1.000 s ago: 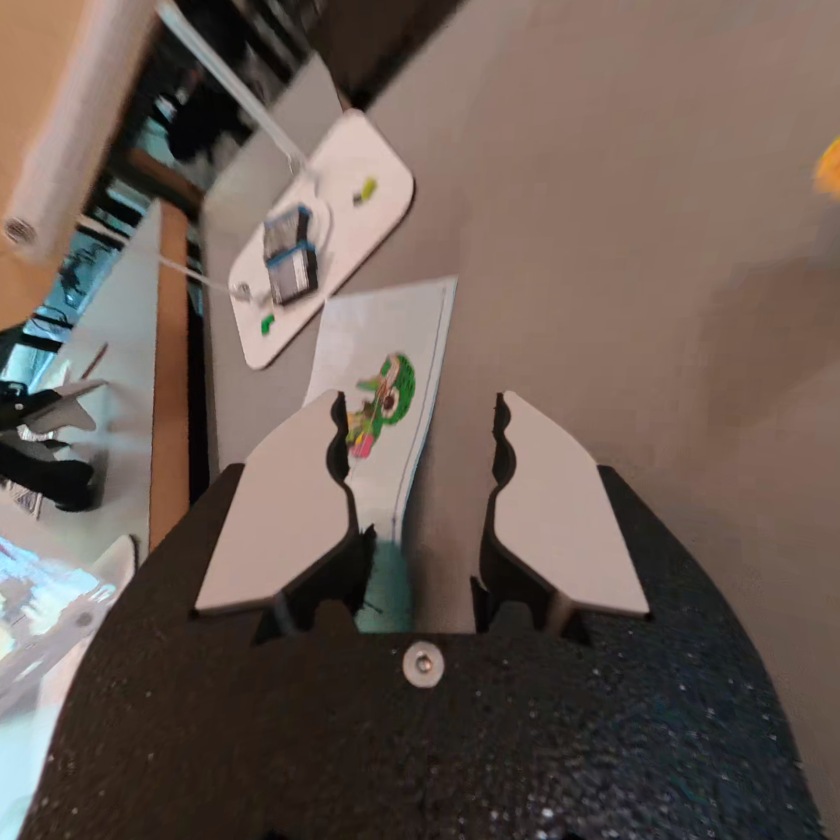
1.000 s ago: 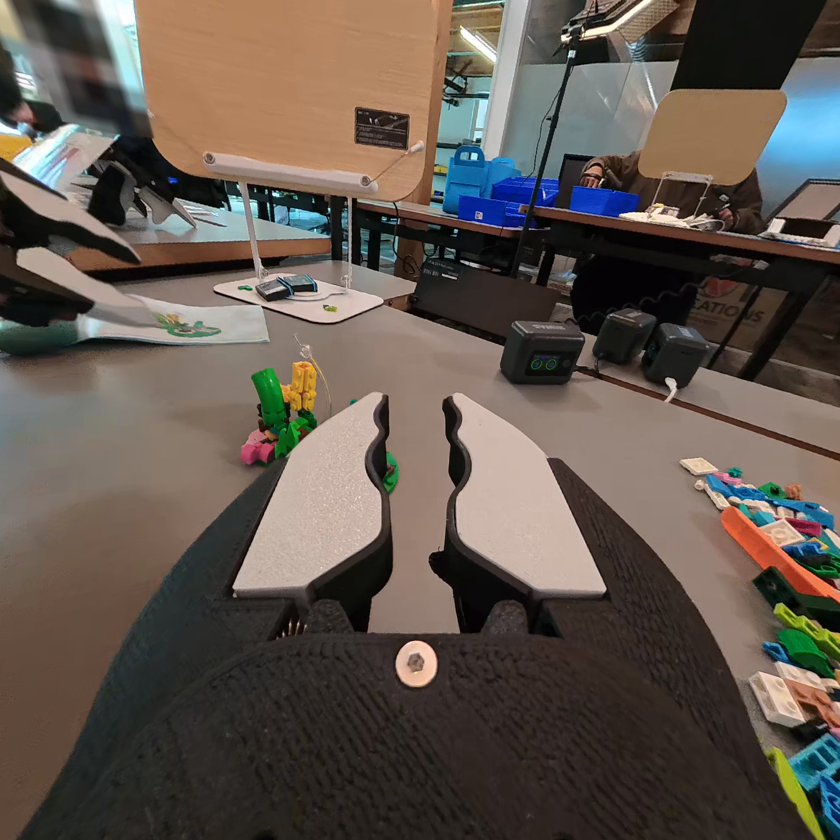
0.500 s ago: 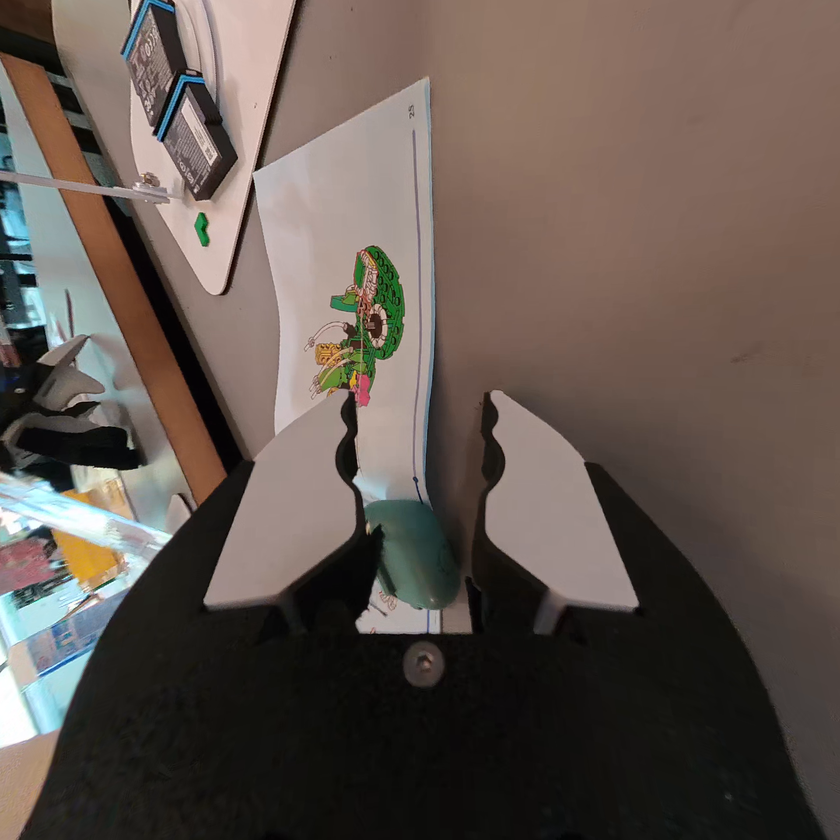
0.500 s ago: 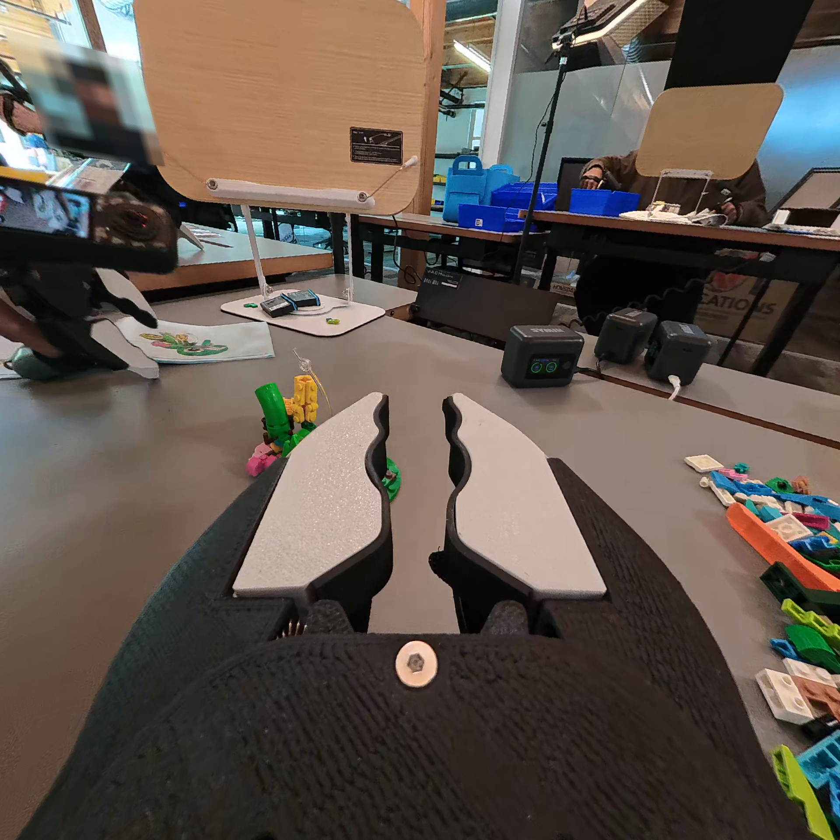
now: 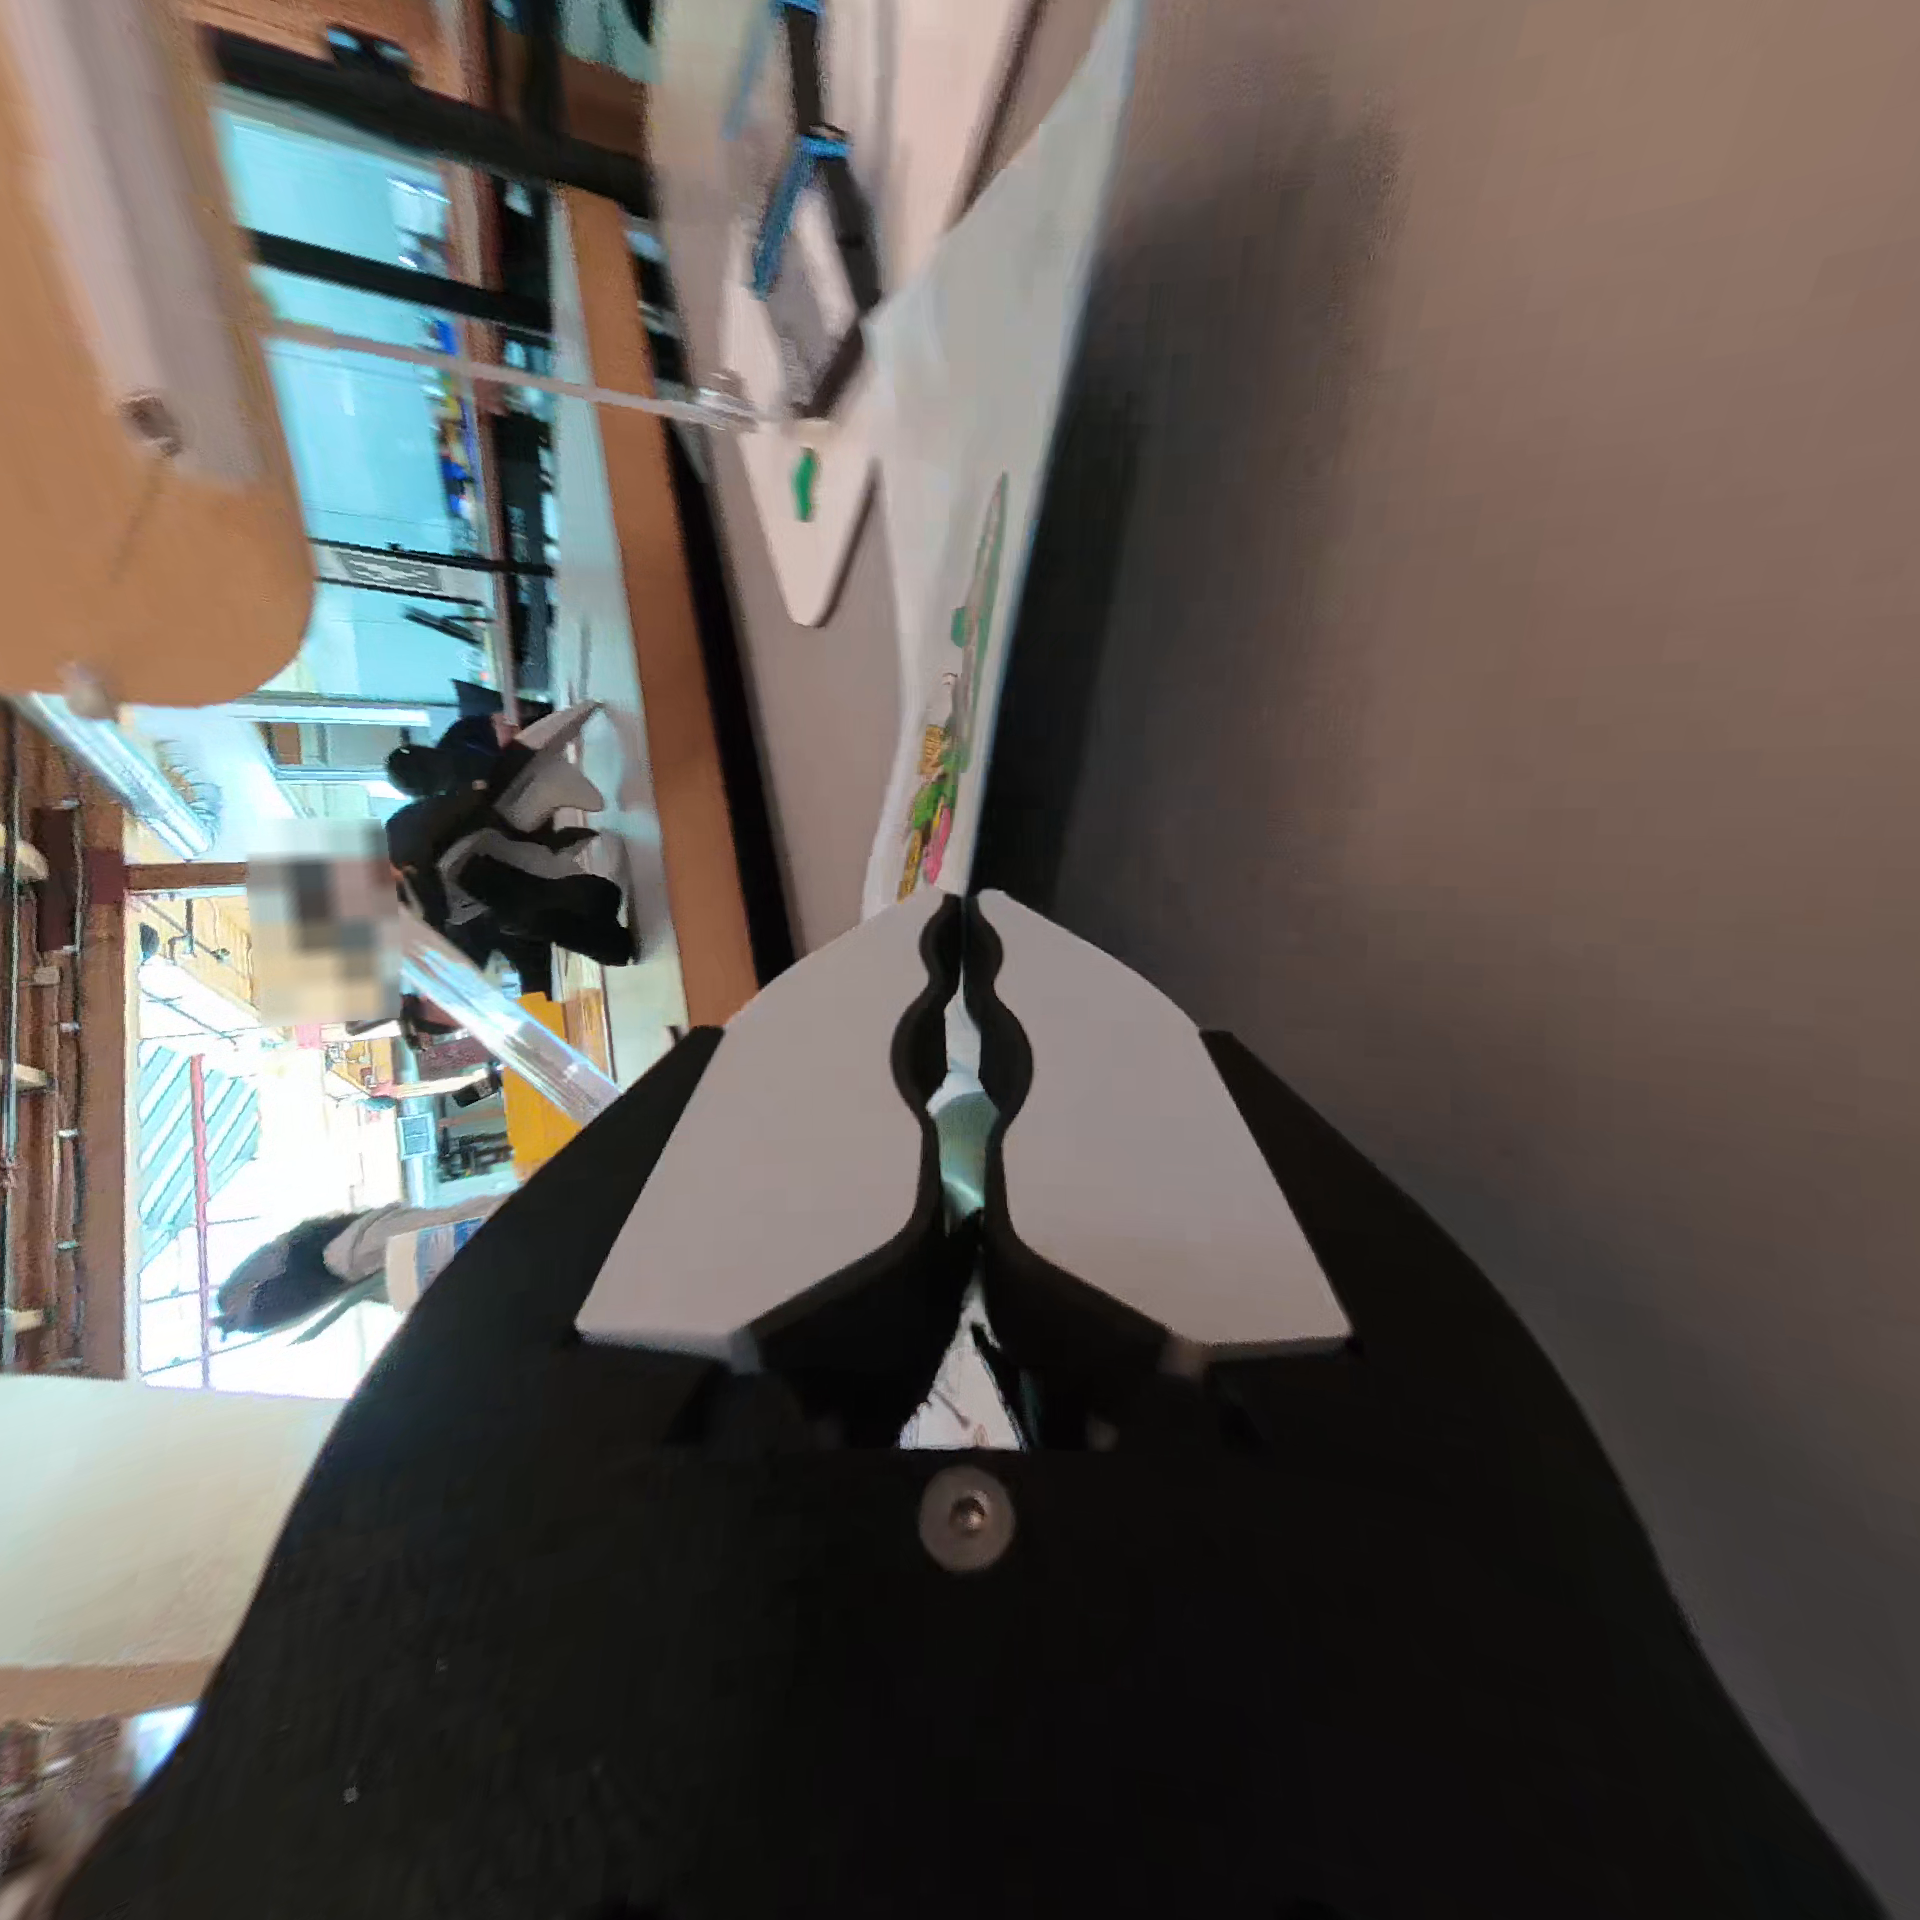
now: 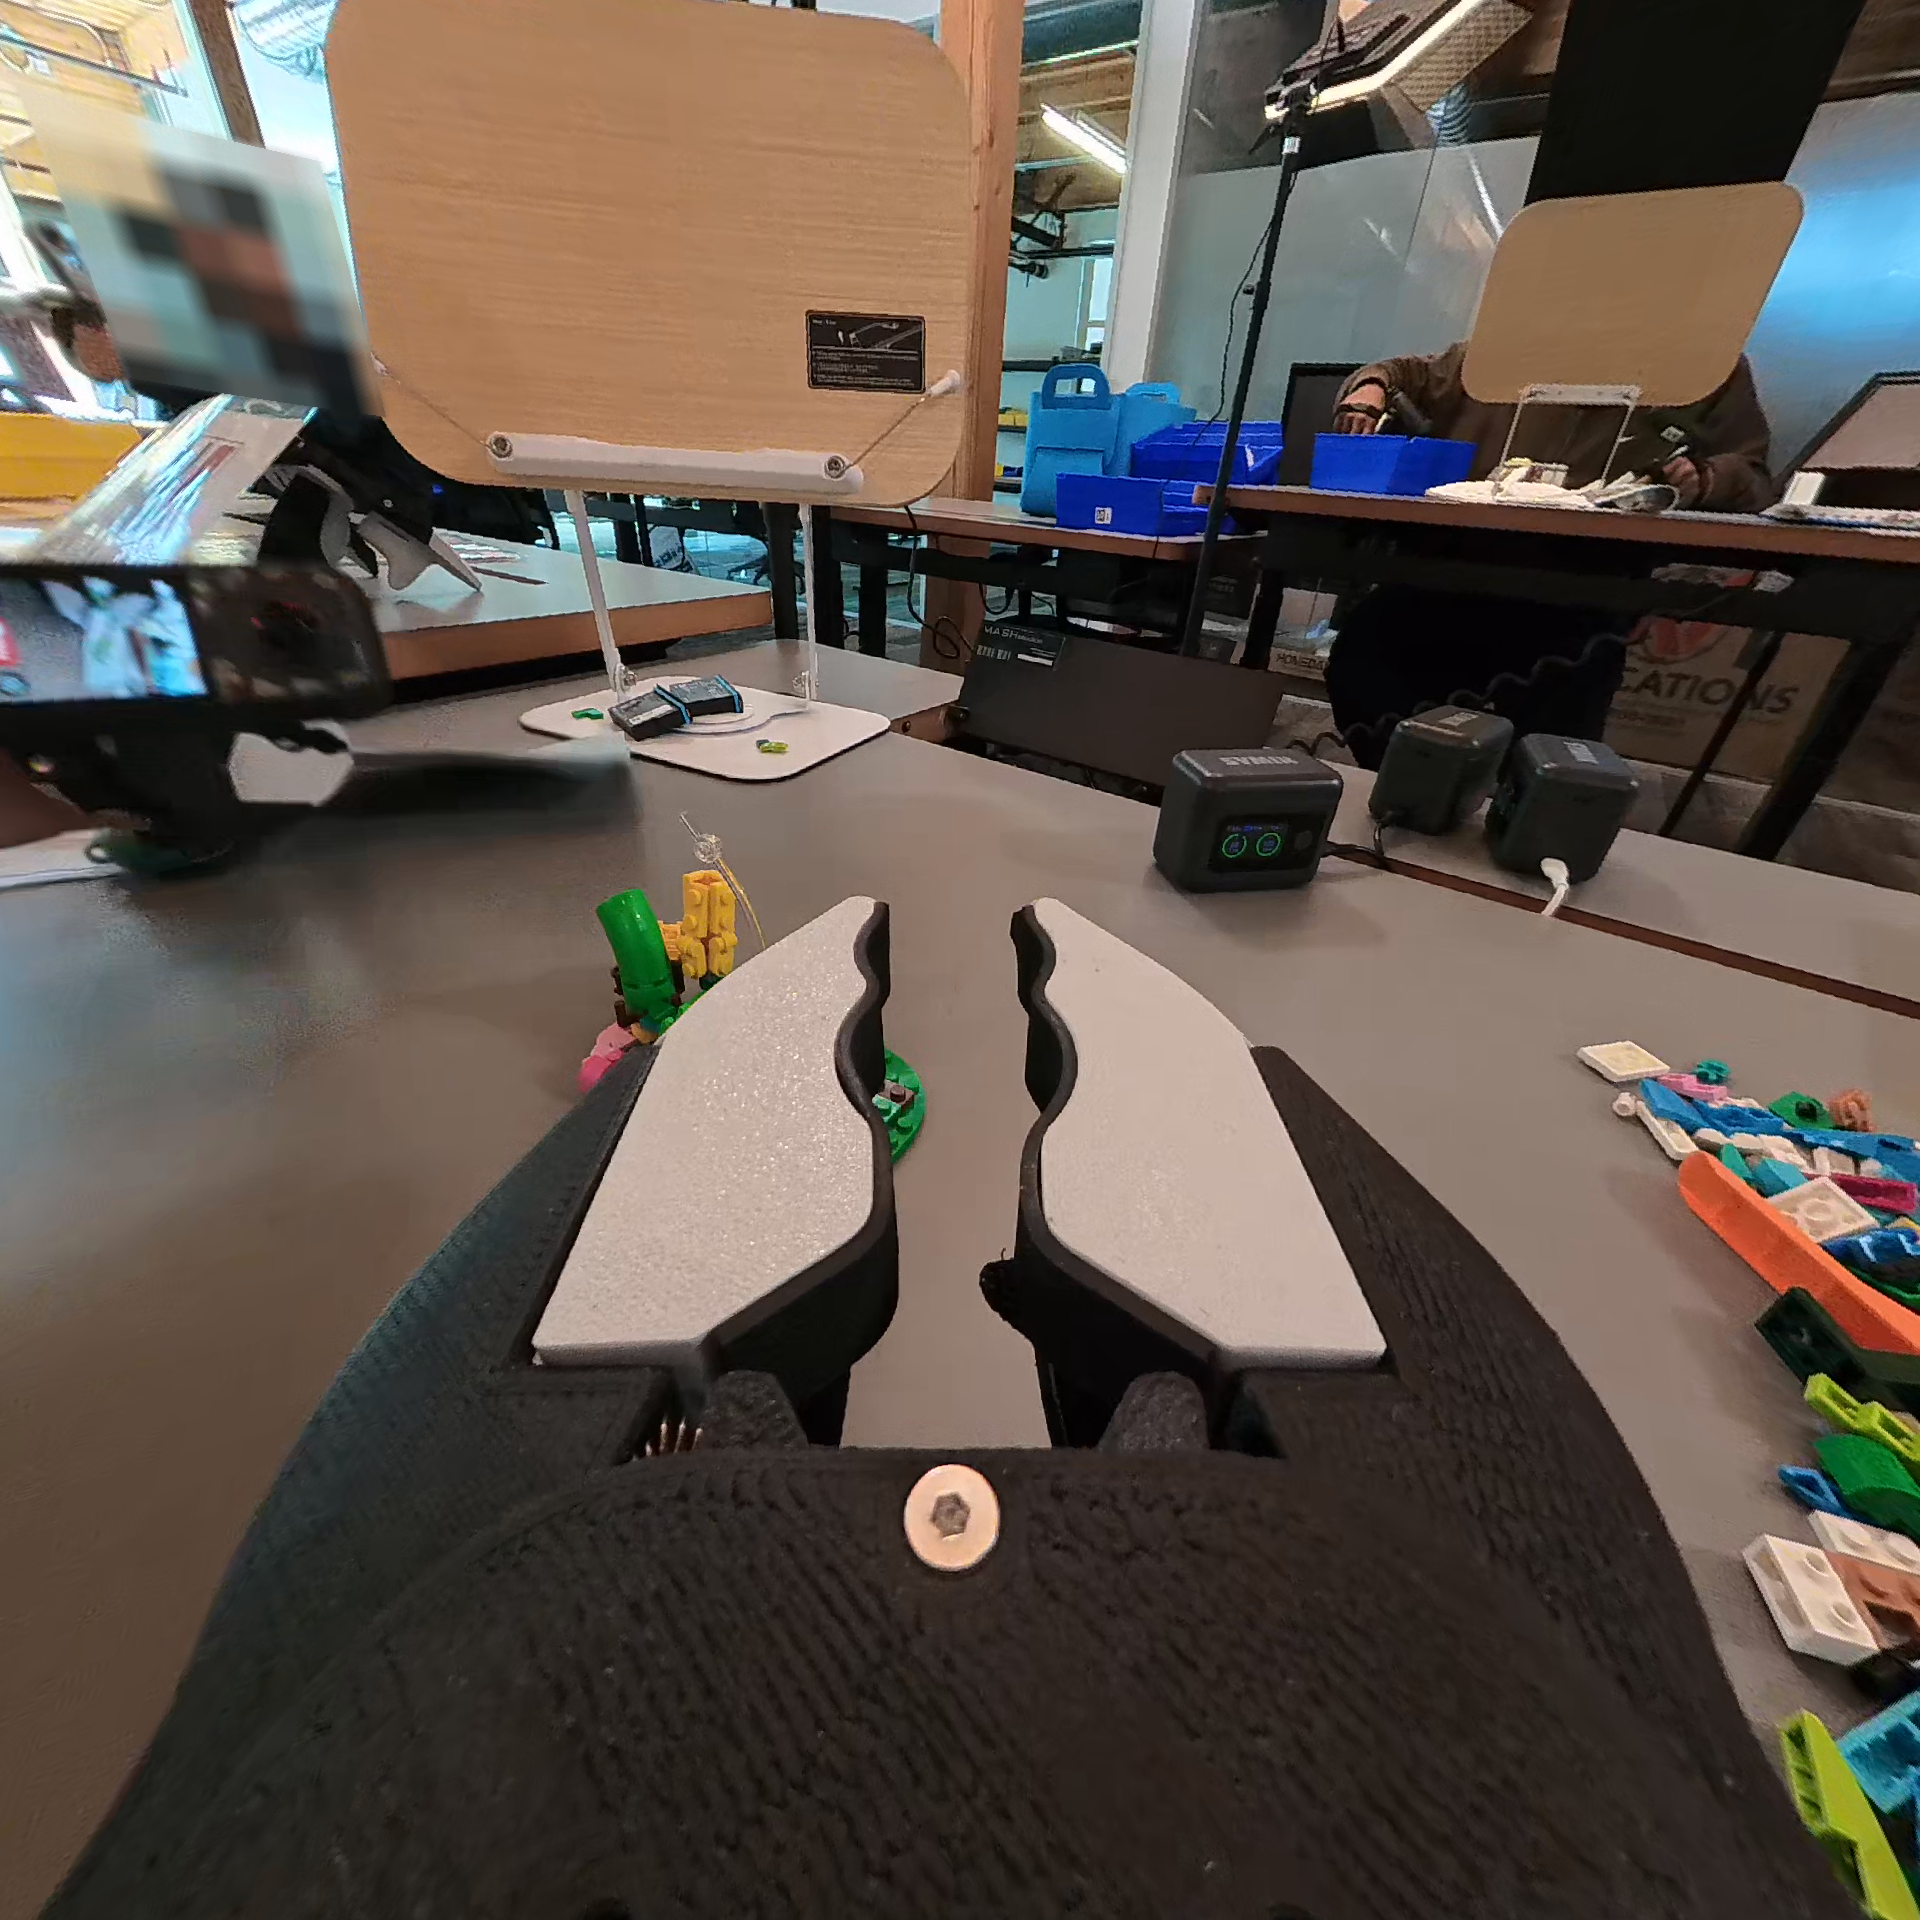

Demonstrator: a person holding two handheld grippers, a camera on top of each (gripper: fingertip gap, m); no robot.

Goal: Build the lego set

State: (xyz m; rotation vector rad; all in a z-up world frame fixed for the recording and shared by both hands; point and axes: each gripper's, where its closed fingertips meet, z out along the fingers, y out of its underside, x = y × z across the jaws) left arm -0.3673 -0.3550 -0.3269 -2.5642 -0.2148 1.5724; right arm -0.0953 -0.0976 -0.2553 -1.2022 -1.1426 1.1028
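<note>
My left gripper point(image 5: 961, 914) is shut on the white instruction page point(image 5: 966, 727), which I see nearly edge-on, lifted off the grey table; a teal object point(image 5: 966, 1132) shows between the fingers farther back. The left gripper also shows blurred in the right wrist view point(image 6: 312, 769) at the far left. My right gripper point(image 6: 951, 914) is open and empty, low over the table. The partly built lego model point(image 6: 665, 966), green, yellow and pink, stands just left of its left finger, with a green round plate point(image 6: 902, 1107) beside it.
A pile of loose bricks point(image 6: 1818, 1195) with an orange separator point(image 6: 1787, 1252) lies at the right. A wooden board on a white base point(image 6: 727, 743) with two batteries stands behind. Black chargers point(image 6: 1247, 821) sit at the back right. A person sits at the far table.
My left gripper has closed on the instruction page and tipped so the page now shows edge-on. My right gripper has hardly moved.
</note>
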